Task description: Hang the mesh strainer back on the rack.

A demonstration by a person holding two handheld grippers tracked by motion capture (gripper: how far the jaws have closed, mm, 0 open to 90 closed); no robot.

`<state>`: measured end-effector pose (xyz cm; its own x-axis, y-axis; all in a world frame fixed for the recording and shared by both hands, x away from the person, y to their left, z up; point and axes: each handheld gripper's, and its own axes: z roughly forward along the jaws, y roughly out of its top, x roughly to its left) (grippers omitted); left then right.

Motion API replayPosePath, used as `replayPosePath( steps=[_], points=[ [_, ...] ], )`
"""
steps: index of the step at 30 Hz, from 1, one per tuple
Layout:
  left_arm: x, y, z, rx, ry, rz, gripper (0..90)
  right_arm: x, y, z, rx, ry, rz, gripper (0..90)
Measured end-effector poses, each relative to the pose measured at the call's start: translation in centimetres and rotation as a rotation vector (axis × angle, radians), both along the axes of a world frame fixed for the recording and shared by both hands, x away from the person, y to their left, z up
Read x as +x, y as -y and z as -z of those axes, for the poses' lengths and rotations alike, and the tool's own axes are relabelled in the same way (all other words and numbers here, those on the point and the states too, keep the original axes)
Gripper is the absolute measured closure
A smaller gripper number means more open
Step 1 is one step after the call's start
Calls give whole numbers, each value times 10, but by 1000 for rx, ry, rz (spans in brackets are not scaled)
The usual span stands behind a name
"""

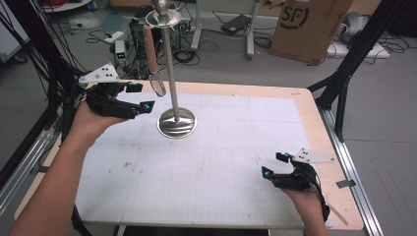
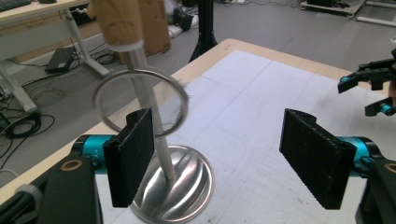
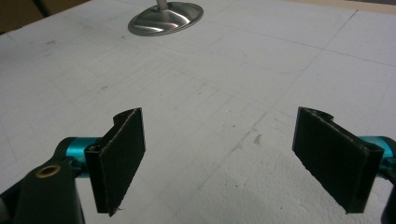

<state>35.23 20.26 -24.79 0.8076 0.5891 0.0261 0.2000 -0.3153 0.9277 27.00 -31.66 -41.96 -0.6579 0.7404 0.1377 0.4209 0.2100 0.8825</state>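
near the counter's front right corner, the right gripper is held low with fingers released and nothing between them. toward the far left corner, the left gripper, also released, is raised beside the wooden-handled strainer hung on the steel stand, apparently lined up for grasping.

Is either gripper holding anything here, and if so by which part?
Nothing is held. Left gripper is open beside the hanging wooden-handled metal strainer; right gripper is open over the table.
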Motion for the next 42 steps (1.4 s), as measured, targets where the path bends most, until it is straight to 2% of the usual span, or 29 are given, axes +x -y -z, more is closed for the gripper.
replayPosePath(
  steps=[6, 15, 25, 42],
  points=[
    [-10, -2, 12, -40, 16, 19, 245, 0, 0, 0, 0, -1, 0, 163],
    [-14, -1, 32, -29, 13, 6, 214, 0, -1, 0, 0, 0, 0, 163],
    [-24, -1, 55, -52, 4, -9, 193, 0, -1, 0, 0, 0, -1, 163],
    [-29, 3, 86, -60, -21, -31, 187, 0, -1, 0, 0, 0, -1, 163]
  ],
)
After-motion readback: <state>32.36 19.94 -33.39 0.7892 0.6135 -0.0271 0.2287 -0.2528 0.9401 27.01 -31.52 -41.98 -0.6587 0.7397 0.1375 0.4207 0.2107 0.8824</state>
